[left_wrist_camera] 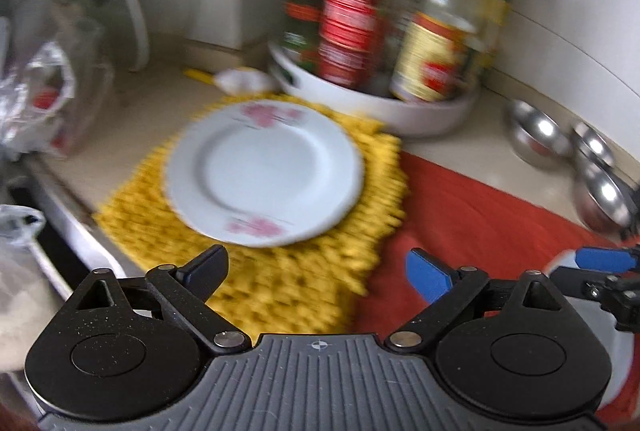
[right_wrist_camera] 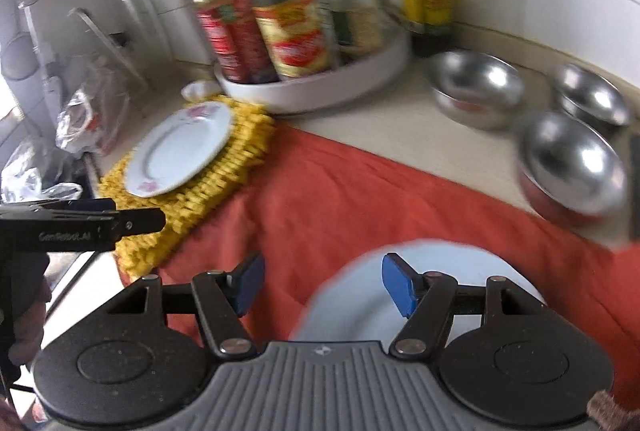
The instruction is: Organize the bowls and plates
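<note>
An orange-red cloth was found spread over the counter ahead of and beneath both grippers. A yellow woven mat was noted directly ahead of the left gripper, its edge overlapping the cloth. A white round tray loaded with sauce bottles was recorded beyond the mat, against the tiled wall. A floral plate was seen lying flat on the mat, just beyond the left gripper's fingertips and untouched. A second, plain white plate was observed on the cloth directly under the right gripper, partly hidden by it. Three steel bowls were noted ahead and to the right of the right gripper, standing apart from one another on the counter beyond the cloth. The left gripper's jaws were found spread wide with nothing between them. The right gripper's jaws were likewise parted and empty, above the plain plate's near-left rim.
</note>
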A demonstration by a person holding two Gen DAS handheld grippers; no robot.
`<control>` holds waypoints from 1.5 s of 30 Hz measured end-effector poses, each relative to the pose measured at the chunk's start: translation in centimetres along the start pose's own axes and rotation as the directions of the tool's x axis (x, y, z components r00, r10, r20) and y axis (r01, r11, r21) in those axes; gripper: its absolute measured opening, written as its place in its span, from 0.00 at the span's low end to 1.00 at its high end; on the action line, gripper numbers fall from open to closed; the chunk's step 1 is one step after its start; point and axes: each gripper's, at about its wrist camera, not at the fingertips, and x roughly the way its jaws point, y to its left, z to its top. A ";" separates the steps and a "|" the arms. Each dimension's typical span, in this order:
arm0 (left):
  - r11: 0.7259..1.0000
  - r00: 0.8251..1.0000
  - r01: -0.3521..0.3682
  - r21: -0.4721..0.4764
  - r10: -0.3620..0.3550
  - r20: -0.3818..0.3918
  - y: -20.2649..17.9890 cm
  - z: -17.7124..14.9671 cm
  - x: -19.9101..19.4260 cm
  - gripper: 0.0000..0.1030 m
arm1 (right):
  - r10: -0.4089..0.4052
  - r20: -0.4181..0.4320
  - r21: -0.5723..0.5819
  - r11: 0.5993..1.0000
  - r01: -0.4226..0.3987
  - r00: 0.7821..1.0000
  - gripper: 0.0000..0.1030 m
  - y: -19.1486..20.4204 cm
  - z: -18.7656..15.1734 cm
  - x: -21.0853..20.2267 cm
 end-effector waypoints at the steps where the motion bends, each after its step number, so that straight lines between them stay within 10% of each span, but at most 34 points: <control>1: 1.000 1.000 -0.012 -0.013 0.012 0.006 0.9 0.3 0.0 0.95 | 0.010 0.002 -0.012 1.000 -0.010 1.000 0.60 0.7 0.5 0.4; 22: 0.996 0.997 0.062 -0.063 -0.064 -0.034 10.9 5.0 8.0 0.96 | 0.131 -0.088 0.001 0.991 -0.131 0.988 0.61 9.5 7.5 12.8; 45: 0.976 0.970 0.218 -0.014 -0.218 -0.111 10.8 7.3 13.1 0.97 | 0.210 -0.123 0.102 0.975 -0.198 0.970 0.62 9.3 9.5 17.5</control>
